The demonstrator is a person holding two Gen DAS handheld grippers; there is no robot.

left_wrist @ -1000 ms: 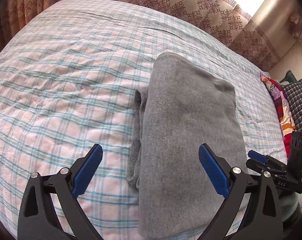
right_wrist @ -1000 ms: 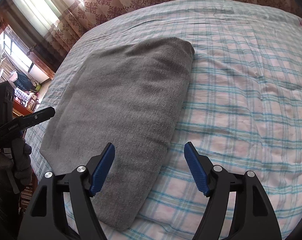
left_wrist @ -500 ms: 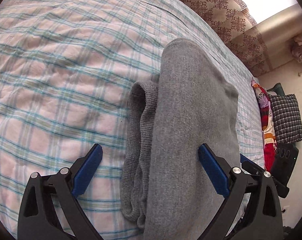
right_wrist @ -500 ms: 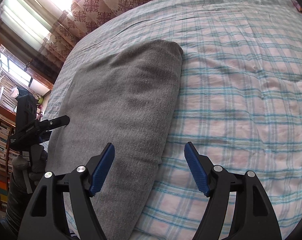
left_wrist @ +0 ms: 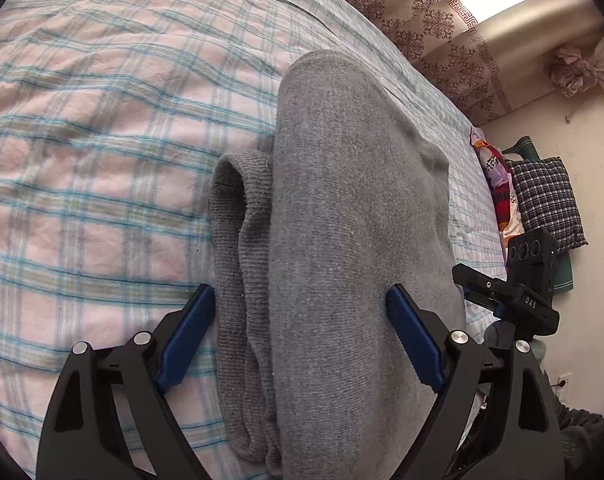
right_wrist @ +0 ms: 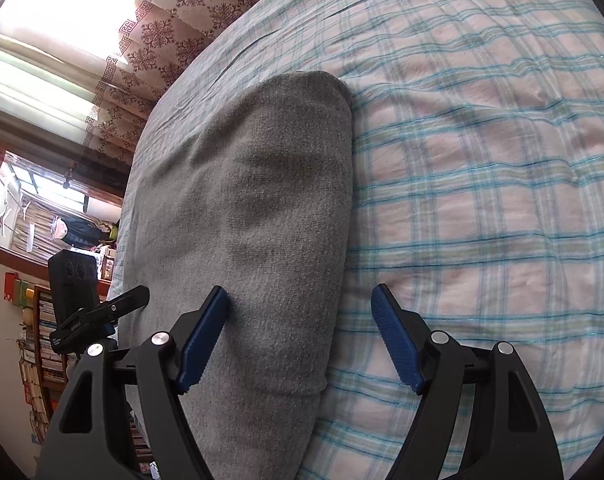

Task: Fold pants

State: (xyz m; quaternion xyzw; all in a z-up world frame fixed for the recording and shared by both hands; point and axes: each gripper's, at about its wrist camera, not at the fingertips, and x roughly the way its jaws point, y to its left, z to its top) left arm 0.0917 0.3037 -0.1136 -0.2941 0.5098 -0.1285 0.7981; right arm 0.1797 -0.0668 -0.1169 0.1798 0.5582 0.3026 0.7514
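Note:
The grey pants (left_wrist: 353, 240) lie folded in a long stack on the plaid bed sheet (left_wrist: 102, 184), with ribbed layers (left_wrist: 238, 248) sticking out along the stack's left side. My left gripper (left_wrist: 300, 290) is low over the near end, its jaws closing with the ribbed edge and part of the top layer between them; the pads do not squeeze the cloth. My right gripper (right_wrist: 298, 290) straddles the right edge of the pants (right_wrist: 262, 208), jaws opening, one pad over the cloth and one over the sheet. Each view shows the other gripper at its side (left_wrist: 513, 292) (right_wrist: 94, 316).
Patterned curtains (left_wrist: 433, 20) hang behind the far side of the bed. A checked pillow (left_wrist: 545, 200) and colourful cloth (left_wrist: 497, 188) lie at the bed's right end. A bookshelf (right_wrist: 42, 352) stands left of the bed. Plaid sheet (right_wrist: 481, 200) stretches wide to the right.
Both grippers have come down and closer to the near end of the pants. The left jaws have narrowed a little around the ribbed edge. The right view has rolled.

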